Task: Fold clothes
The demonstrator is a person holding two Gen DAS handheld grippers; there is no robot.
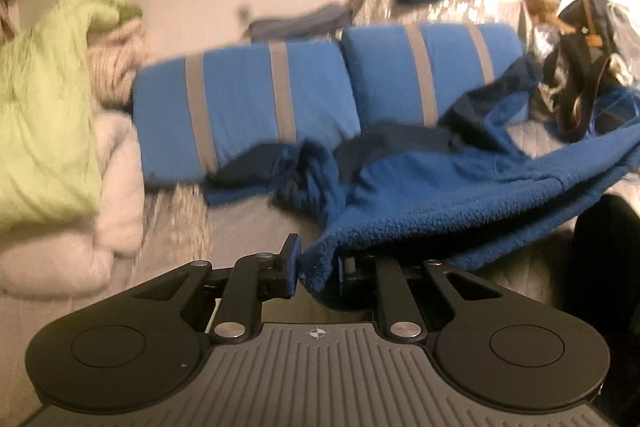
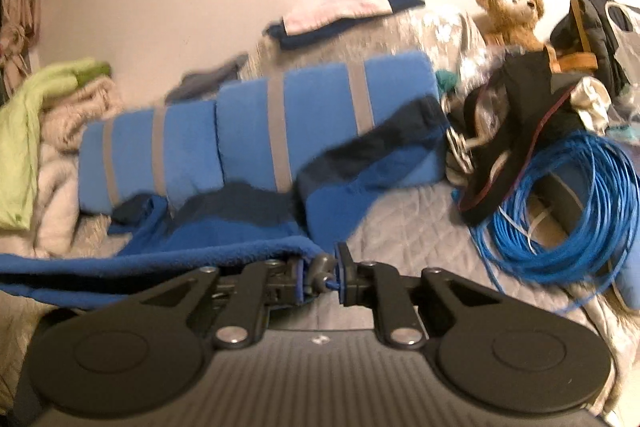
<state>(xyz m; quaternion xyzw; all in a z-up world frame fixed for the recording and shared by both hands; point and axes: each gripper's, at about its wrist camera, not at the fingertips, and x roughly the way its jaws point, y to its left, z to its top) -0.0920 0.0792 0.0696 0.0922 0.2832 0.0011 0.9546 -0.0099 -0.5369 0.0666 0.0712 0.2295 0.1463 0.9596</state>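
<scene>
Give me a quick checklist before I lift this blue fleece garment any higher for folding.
1. Left gripper shut on the edge of the blue fleece garment: ok.
2. Right gripper shut on the fleece hem, with a grey drawstring toggle caught between the fingers: ok, though the toggle may weaken the hold.
3. Edge between the two grippers taut: cannot tell.
4. Far end free: not ok, the dark blue part drapes over the blue pillows with grey stripes.
5. Coil of blue cable apart from the garment: ok.
6. Grey quilted bedspread clear for laying down: cannot tell.
</scene>
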